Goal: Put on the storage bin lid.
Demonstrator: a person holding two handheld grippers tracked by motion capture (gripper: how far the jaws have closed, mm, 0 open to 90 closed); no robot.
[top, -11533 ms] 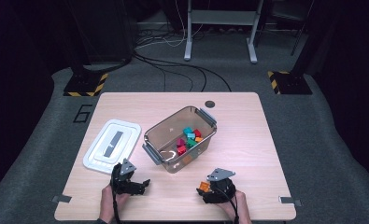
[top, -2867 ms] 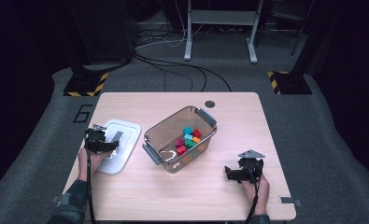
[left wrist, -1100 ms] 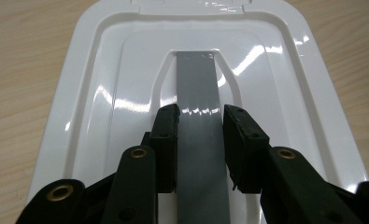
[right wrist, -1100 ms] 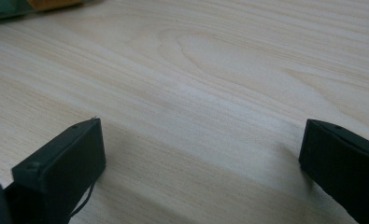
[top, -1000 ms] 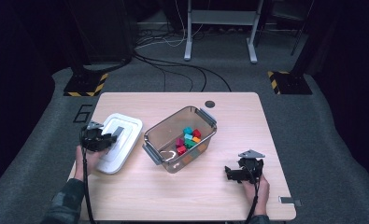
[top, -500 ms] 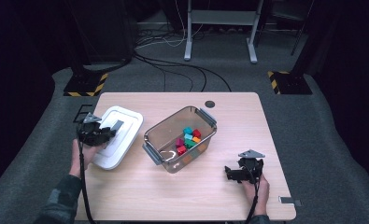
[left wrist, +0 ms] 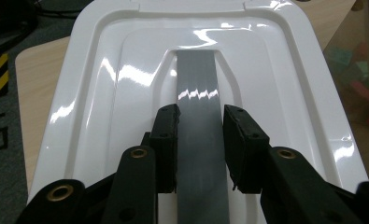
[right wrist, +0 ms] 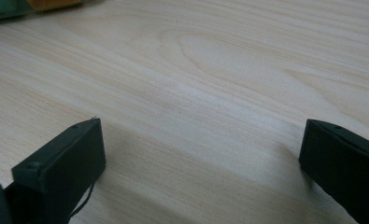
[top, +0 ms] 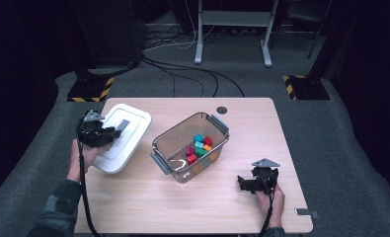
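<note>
Since the earlier frames the left gripper [top: 103,134] has carried the glossy white plastic lid [top: 125,136] up and away toward 11 o'clock; it now sits tilted at the table's 9 o'clock edge, jaws clamped on the lid's grey handle strip [left wrist: 200,140]. The right gripper [right wrist: 201,168] has stayed low at 5 o'clock, jaws spread wide over the bare pale wooden table [top: 252,123]. Farther in, at centre, the clear smoky plastic bin [top: 169,146] holds small coloured blocks [top: 198,147]. The lid's near edge is hidden behind the gripper, so whether it touches the table is unclear.
</note>
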